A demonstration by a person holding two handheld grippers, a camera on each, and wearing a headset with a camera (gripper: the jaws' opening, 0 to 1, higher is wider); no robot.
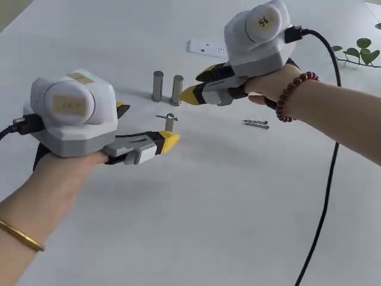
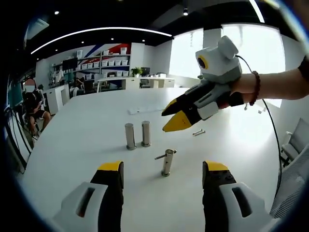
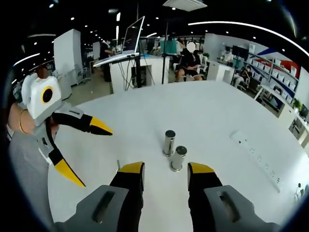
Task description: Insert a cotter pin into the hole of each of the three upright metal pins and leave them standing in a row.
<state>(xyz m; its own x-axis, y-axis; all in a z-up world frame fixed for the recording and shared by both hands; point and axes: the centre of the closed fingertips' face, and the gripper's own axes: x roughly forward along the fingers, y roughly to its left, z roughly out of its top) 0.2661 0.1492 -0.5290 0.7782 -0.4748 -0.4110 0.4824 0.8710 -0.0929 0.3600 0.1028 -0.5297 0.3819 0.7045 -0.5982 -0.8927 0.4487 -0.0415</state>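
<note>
Two bare metal pins [image 1: 157,86] [image 1: 177,89] stand upright side by side on the white table [image 1: 226,196]. In front of them stands a third pin [image 1: 169,123] with a cotter pin [image 1: 161,117] through its top, its end sticking out to the left. In the left gripper view this pin [image 2: 167,162] stands just ahead of my left gripper [image 2: 162,167], which is open and empty. My right gripper [image 1: 198,84] hovers open just right of the bare pair; its own view shows those pins [image 3: 169,142] [image 3: 177,158] close ahead of the jaws. Loose cotter pins [image 1: 256,123] lie to the right.
A white power strip [image 1: 205,47] lies beyond the pins. A potted plant [image 1: 359,52] sits at the far right edge. The right gripper's black cable [image 1: 328,179] trails down across the table's right side.
</note>
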